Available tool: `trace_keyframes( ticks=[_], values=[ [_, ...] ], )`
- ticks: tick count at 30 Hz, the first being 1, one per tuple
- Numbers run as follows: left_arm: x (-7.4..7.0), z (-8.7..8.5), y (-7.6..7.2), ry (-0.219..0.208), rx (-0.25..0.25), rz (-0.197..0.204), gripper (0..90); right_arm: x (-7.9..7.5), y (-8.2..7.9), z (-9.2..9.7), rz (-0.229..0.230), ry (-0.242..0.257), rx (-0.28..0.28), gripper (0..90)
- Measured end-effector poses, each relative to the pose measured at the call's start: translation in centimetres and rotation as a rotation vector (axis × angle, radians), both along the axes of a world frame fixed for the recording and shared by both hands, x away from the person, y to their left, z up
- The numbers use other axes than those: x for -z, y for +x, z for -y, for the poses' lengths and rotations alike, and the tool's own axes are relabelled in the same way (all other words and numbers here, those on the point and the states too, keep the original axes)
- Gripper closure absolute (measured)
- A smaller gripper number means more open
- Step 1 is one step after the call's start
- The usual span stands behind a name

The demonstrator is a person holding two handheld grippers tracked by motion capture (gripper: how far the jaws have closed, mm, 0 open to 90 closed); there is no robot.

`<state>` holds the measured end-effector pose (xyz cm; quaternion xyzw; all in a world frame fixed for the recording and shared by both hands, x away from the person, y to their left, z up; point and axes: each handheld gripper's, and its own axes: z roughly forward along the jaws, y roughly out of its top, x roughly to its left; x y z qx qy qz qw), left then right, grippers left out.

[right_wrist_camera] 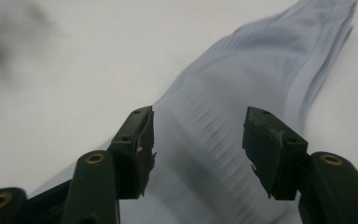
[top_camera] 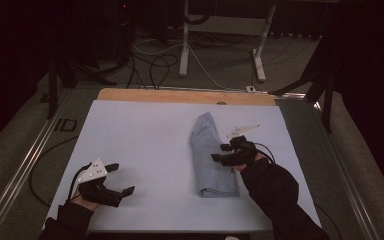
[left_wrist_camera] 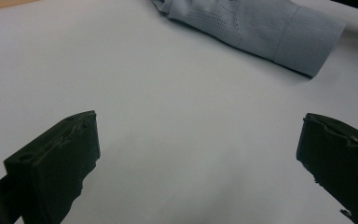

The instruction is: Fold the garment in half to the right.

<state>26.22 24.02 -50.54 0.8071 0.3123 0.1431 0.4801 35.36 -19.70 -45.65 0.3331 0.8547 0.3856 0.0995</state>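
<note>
A light blue-grey folded garment (top_camera: pixel 208 155) lies lengthwise on the white table sheet (top_camera: pixel 145 140), right of centre. My right gripper (top_camera: pixel 219 153) hovers over the cloth's right edge, open, with nothing between its jaws; in the right gripper view the garment (right_wrist_camera: pixel 242 88) stretches away under the gripper (right_wrist_camera: pixel 198 135). My left gripper (top_camera: pixel 121 179) rests near the front left of the sheet, open wide and empty. In the left gripper view the garment's folded end (left_wrist_camera: pixel 265 32) lies ahead at the upper right, well beyond the gripper (left_wrist_camera: pixel 198 140).
A strip of wooden tabletop (top_camera: pixel 180 95) shows along the far edge of the sheet. Metal rails (top_camera: pixel 25 160) run along both sides of the table. Beyond it stand a white desk frame (top_camera: pixel 225 35) and cables on the floor.
</note>
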Motion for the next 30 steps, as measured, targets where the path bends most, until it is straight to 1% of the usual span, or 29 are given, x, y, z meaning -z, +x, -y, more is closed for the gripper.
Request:
trace_keyframes(
  ticks=[1,2,3,4,5,6,7,8,9,10,12,14,17,18,19,20,21,22,23,24,26,29,30],
  values=[
    [0.0,0.0,-0.1,0.002,0.002,0.001,0.3,0.2,-1.8,0.3,-0.003,-0.006,-0.011,47.7],
    [0.0,0.1,-0.1,0.006,0.004,0.002,0.3,0.3,-2.4,0.5,0.002,-0.027,-0.012,47.9],
    [0.0,0.1,0.0,0.008,0.004,0.003,0.3,0.6,-3.1,0.7,0.013,-0.049,0.001,49.6],
    [0.0,0.1,0.0,0.002,0.002,0.002,0.3,1.0,-3.7,1.0,0.013,-0.057,0.006,51.3],
    [0.0,0.1,0.0,0.002,0.002,0.002,0.3,1.0,-3.7,1.0,0.013,-0.057,0.006,51.3],
    [0.0,0.1,0.0,0.009,0.001,-0.001,0.4,1.9,-4.8,1.7,0.003,-0.076,0.039,50.9],
    [0.0,0.2,0.0,0.014,0.005,0.000,0.3,2.4,-5.2,2.1,0.003,-0.093,0.055,50.6],
    [0.0,0.2,0.0,0.014,0.005,0.000,0.3,2.4,-5.2,2.1,0.003,-0.093,0.055,50.6],
    [0.0,0.2,0.0,0.014,0.006,0.001,0.3,2.8,-5.6,2.4,-0.013,-0.091,0.067,50.2],
    [0.0,0.2,0.0,0.010,0.003,-0.002,0.3,3.6,-6.2,3.2,-0.030,-0.093,0.106,49.5],
    [0.0,0.2,0.0,0.013,0.005,0.000,0.3,4.2,-6.5,3.6,-0.056,-0.087,0.129,48.9],
    [0.0,0.1,0.1,0.008,0.003,-0.003,0.3,4.8,-6.9,3.8,-0.072,-0.100,0.136,49.4],
    [0.0,0.0,0.1,0.003,0.000,-0.006,0.3,5.8,-6.9,3.8,-0.114,-0.093,0.137,53.6],
    [0.0,0.0,0.1,0.004,0.001,-0.006,0.3,6.0,-6.9,3.8,-0.116,-0.096,0.136,57.0],
    [0.0,0.0,0.1,0.004,0.001,-0.006,0.3,6.1,-6.9,3.7,-0.116,-0.104,0.132,59.1],
    [0.0,0.0,0.1,-0.004,-0.004,-0.007,0.3,6.1,-7.0,3.7,-0.117,-0.109,0.131,64.2],
    [0.0,-0.1,0.1,-0.007,-0.003,-0.009,0.3,6.0,-7.0,3.6,-0.122,-0.104,0.125,71.7],
    [0.0,-0.1,0.1,-0.007,-0.003,-0.009,0.3,6.0,-7.0,3.6,-0.122,-0.104,0.125,71.7],
    [0.1,0.0,0.1,-0.001,0.001,-0.010,0.3,5.8,-7.2,3.5,-0.102,-0.115,0.120,83.0],
    [0.1,0.0,0.1,0.000,0.000,-0.012,0.3,5.6,-7.3,3.5,-0.089,-0.120,0.114,86.1],
    [0.1,0.0,0.1,-0.003,0.000,-0.013,0.4,5.3,-7.5,3.5,-0.065,-0.131,0.120,86.7],
    [0.0,0.1,0.0,0.004,0.003,-0.009,0.4,4.9,-7.7,3.7,-0.062,-0.121,0.124,86.9],
    [0.0,0.0,0.1,0.002,0.001,-0.007,0.3,4.5,-8.1,4.1,-0.051,-0.114,0.126,86.9]
  ],
)
